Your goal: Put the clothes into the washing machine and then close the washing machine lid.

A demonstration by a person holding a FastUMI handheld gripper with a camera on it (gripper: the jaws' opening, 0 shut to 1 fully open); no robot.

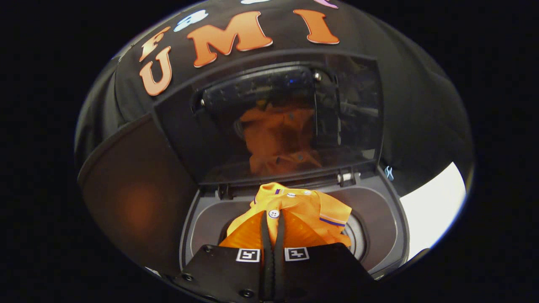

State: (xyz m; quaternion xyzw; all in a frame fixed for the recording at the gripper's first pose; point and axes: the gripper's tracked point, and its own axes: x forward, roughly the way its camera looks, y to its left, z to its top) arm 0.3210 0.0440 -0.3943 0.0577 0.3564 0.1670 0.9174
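An orange shirt (309,208) with white buttons and a purple-striped cuff hangs bunched over the round drum opening (358,237) of the top-loading washing machine (381,206). My gripper (272,219) is shut on a fold of the shirt near a button, both fingers pressed together with cloth pinched between them. The machine's dark glass lid (269,122) stands raised behind the opening and mirrors the orange cloth.
A dark panel (134,198) stands to the left of the machine. A white surface (433,210) lies to the right, beyond the machine's grey rim. Black cloth hangs behind the lid.
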